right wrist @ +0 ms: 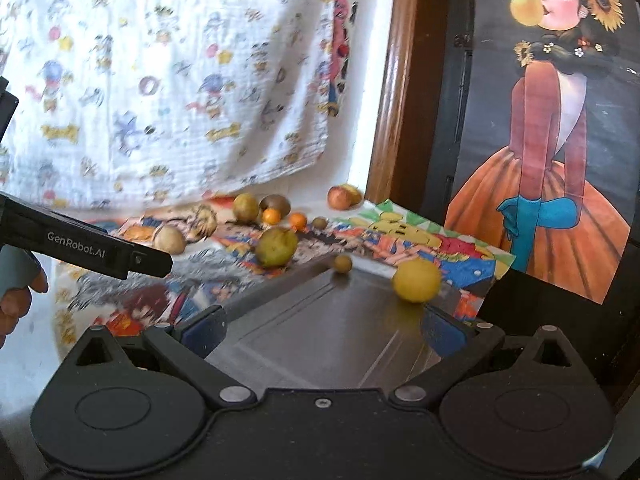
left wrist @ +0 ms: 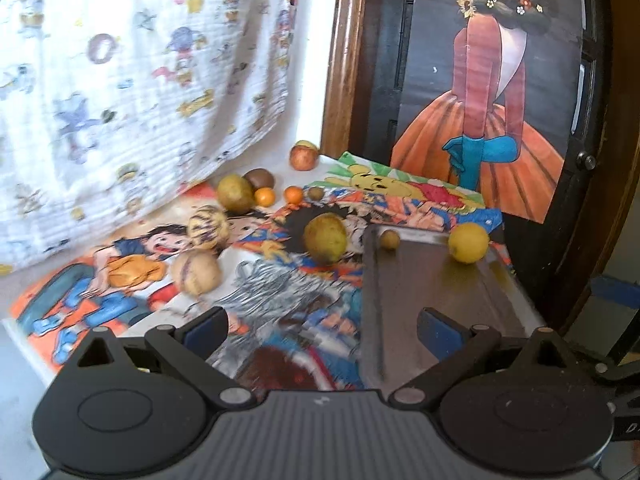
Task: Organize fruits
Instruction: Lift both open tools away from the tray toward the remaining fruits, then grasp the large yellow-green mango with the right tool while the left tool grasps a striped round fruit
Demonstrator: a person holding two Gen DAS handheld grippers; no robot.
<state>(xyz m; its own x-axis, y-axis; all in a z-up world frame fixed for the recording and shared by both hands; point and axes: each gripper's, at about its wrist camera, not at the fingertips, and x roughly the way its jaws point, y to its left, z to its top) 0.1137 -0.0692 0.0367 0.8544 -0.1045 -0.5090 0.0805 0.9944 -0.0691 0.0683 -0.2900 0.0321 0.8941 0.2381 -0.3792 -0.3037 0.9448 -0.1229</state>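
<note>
Several fruits lie on a cartoon-printed cloth (left wrist: 280,304). A yellow lemon (left wrist: 468,242) (right wrist: 416,281) and a small brown fruit (left wrist: 389,239) (right wrist: 342,263) sit at the far edge of a metal tray (left wrist: 432,288) (right wrist: 320,332). A green pear (left wrist: 325,238) (right wrist: 276,246) lies just left of the tray. Two tan fruits (left wrist: 196,272), two small oranges (left wrist: 265,196), a kiwi (left wrist: 260,178) and an apple (left wrist: 303,156) lie farther back. My left gripper (left wrist: 322,330) is open and empty over the tray's left edge. My right gripper (right wrist: 322,330) is open and empty over the tray.
A patterned white cloth (left wrist: 120,92) hangs at the back left. A wooden frame (left wrist: 344,56) and a dark poster of a girl (left wrist: 492,92) stand at the back right. The left gripper's body (right wrist: 92,250) shows at the left of the right wrist view.
</note>
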